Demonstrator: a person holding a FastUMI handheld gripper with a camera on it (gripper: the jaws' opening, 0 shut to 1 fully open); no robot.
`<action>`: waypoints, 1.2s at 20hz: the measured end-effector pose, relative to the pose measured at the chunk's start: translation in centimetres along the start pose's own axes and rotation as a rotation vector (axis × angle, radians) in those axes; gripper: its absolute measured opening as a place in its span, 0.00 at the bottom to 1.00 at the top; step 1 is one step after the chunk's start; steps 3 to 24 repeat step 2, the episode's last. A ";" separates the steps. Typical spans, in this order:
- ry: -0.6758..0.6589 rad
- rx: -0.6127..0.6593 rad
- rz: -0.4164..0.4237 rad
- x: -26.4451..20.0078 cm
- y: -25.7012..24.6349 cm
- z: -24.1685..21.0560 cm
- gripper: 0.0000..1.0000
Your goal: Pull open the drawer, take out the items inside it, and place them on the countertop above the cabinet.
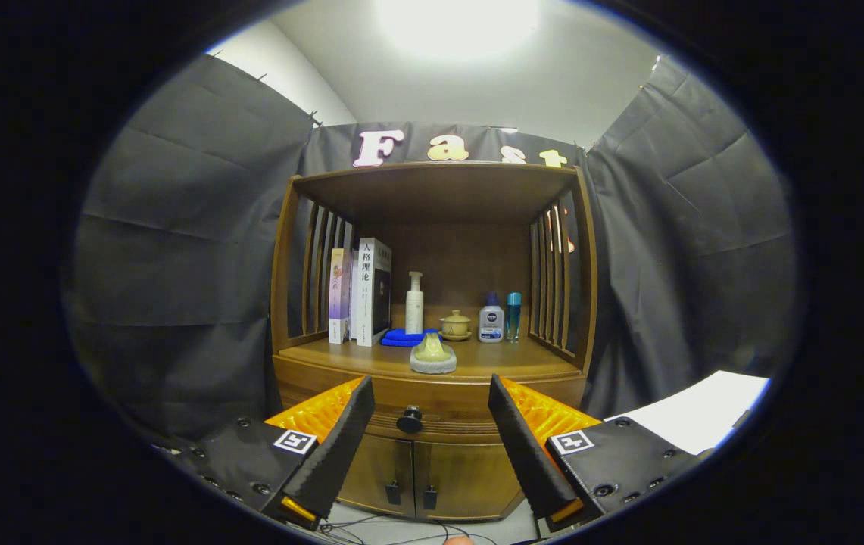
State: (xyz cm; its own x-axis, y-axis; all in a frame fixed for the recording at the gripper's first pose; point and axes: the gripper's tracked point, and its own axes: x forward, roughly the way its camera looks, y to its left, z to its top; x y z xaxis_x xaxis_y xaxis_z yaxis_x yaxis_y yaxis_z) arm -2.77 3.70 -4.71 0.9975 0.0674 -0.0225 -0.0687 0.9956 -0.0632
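Gripper-mounted fisheye faces the cabinet (432, 378) head-on, seemingly near drawer height.

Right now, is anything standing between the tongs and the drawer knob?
Nothing visible does. The tongs are open, and the drawer knob sits in the gap between the two fingers, beyond their tips. The grey-based ornament rests on the countertop above the drawer, out of the line to the knob.

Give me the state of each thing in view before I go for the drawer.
Gripper: open, empty, short of the cabinet.
Wooden drawer with dark round knob: shut.
Two lower cabinet doors: shut.
White pump bottle: upright on the countertop.
Two books: standing upright.
Small lidded ceramic cup: lid on.
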 end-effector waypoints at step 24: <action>0.004 -0.005 0.008 0.2 0.3 -0.1 0.96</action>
